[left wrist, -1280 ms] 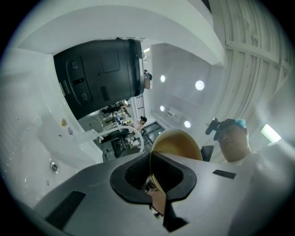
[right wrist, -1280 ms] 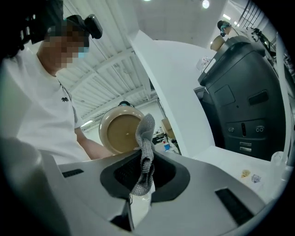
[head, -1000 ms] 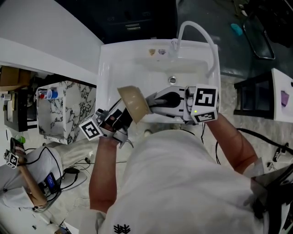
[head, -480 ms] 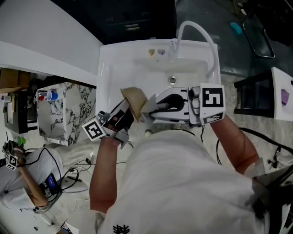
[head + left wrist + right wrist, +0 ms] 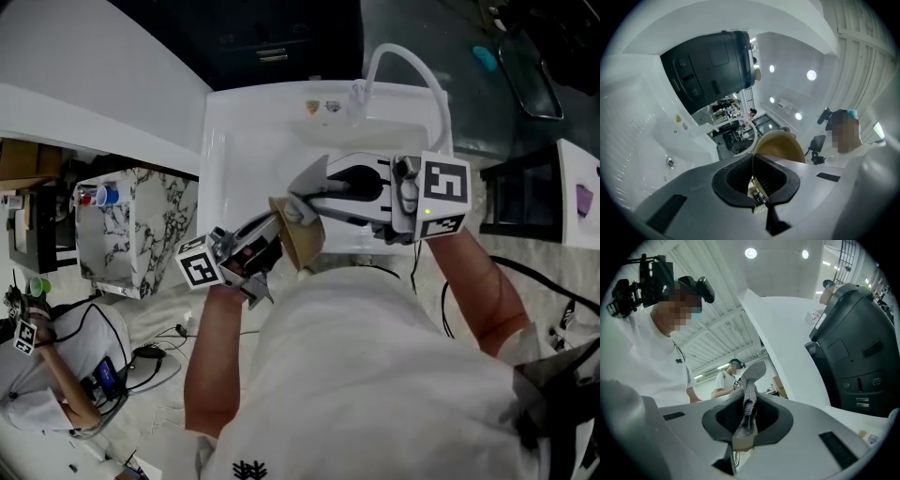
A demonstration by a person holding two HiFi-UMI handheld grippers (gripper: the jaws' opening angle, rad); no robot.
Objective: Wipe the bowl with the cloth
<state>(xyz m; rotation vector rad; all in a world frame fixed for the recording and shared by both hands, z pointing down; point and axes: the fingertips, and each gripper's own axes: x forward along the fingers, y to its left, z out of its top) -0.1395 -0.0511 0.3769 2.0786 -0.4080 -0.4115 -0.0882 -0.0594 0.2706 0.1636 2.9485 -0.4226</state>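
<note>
A tan bowl (image 5: 302,244) is held on edge over the near rim of the white sink (image 5: 234,141). My left gripper (image 5: 275,234) is shut on its rim from the left. In the left gripper view the bowl's thin rim (image 5: 780,146) is pinched between the dark pads of my left gripper (image 5: 753,176). My right gripper (image 5: 298,200) reaches in from the right, just above the bowl, shut on a grey knitted cloth (image 5: 296,212). In the right gripper view the cloth (image 5: 749,397) stands up out of my right gripper (image 5: 746,420). Whether the cloth touches the bowl cannot be told.
A curved white faucet (image 5: 403,66) arches over the basin, and the drain (image 5: 352,165) lies beyond the grippers. A marble-patterned stand (image 5: 136,225) with small cups is left of the sink. Dark furniture (image 5: 516,202) stands at the right. Another person (image 5: 47,375) is at lower left.
The left gripper has brought the bowl nearer the sink's front edge and to the right. The right gripper with the cloth has risen from beside the bowl to just above it.
</note>
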